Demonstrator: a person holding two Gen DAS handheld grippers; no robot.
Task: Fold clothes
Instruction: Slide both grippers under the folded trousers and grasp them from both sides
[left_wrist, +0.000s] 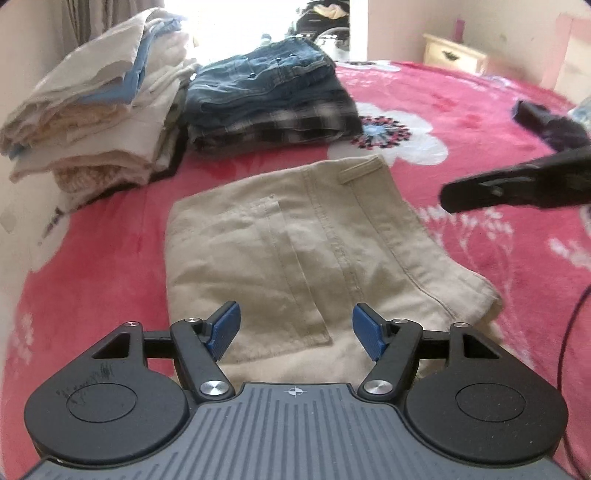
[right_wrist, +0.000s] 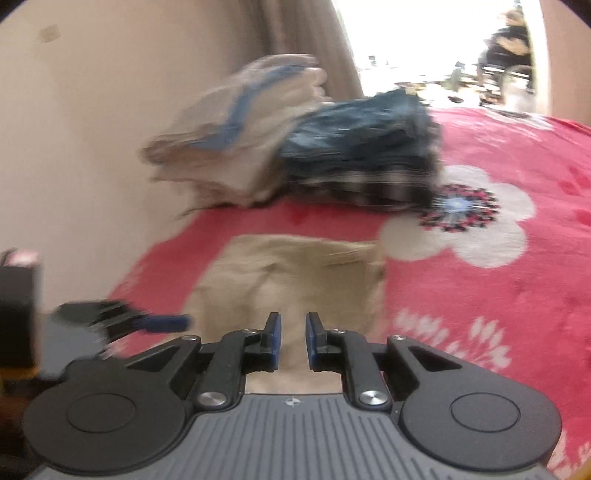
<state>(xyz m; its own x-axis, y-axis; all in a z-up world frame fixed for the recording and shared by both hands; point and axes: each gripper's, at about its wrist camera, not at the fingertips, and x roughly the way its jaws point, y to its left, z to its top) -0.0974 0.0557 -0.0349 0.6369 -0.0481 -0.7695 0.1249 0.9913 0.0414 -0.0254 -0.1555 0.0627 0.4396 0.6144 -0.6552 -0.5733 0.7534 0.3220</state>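
A folded beige cotton garment with stitched seams and a pocket (left_wrist: 295, 240) is lying flat on the bed, on a pink fleece blanket with white flower print (left_wrist: 480, 122). The left gripper (left_wrist: 295, 332) is hovering over the near edge of this garment; its blue-padded fingers (left_wrist: 225, 325) are standing wide apart, released, with nothing between them. The right gripper (right_wrist: 293, 339) is hovering over the same garment from its own side, showing in the left view as a dark blurred shape at the right edge. Its fingers (right_wrist: 274, 339) are parted by a narrow gap, grasping nothing; the cloth is lying below them, not pinched.

Beyond the garment, near the wall, a tall stack of folded cream and pale-blue clothes (left_wrist: 96, 107) is leaning slightly. Just beside it, touching at the base, a lower stack of folded blue denim and black-and-white plaid clothes (left_wrist: 269, 99) is resting. A cream bedside cabinet (left_wrist: 454, 55) is standing past the far side of the bed. The right view is blurred.
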